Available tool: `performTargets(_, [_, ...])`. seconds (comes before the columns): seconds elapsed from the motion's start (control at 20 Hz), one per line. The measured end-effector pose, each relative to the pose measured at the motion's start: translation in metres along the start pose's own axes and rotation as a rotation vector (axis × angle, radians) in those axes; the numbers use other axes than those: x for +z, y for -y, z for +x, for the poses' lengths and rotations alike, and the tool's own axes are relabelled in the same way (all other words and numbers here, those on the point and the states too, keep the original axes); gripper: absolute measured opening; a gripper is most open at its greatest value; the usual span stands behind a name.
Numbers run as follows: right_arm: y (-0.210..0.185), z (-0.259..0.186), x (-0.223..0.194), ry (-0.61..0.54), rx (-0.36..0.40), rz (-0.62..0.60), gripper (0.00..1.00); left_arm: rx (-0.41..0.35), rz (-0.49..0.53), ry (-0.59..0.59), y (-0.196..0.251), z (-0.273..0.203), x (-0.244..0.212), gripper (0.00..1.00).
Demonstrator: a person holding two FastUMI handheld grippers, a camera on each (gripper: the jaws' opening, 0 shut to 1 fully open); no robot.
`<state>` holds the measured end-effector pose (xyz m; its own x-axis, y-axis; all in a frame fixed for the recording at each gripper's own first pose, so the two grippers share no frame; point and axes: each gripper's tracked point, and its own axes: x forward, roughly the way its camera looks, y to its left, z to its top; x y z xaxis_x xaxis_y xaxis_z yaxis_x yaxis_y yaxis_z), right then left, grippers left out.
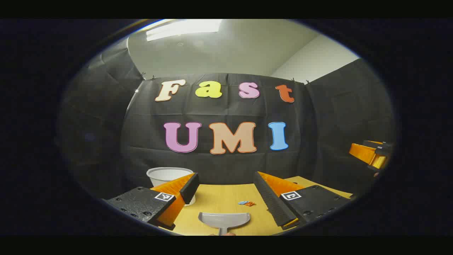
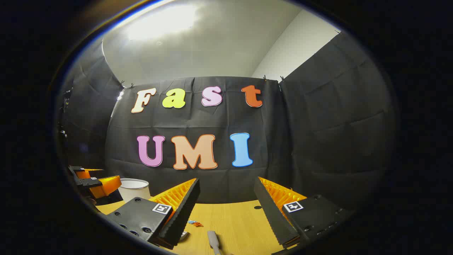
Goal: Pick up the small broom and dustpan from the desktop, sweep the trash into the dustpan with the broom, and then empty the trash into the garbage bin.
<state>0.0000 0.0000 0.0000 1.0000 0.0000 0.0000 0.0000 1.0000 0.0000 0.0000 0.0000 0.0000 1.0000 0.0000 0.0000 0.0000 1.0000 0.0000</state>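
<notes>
Dustpan (image 1: 224, 220) lies at 6 o'clock between spread left tongs (image 1: 226, 189); broom handle (image 2: 213, 241) at 6 below spread right tongs (image 2: 226, 198).

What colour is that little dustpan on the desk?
Grey; the dustpan shows best in the left gripper view.

Dustpan (image 1: 224, 220): handle cut off at bottom edge. Trash (image 1: 247, 203) just beyond dustpan, too small to ID. Bin (image 1: 169, 176) partly hidden behind left gripper's finger (image 1: 176, 198). Broom handle (image 2: 213, 241) cropped, bristles unseen.
</notes>
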Motion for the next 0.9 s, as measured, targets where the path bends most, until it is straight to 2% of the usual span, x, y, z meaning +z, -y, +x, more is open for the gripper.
performTargets(0.9, [0.0,0.003,0.007,0.007,0.031,0.006,0.98,0.008,0.016,0.016,0.005,-0.005,0.011,0.93])
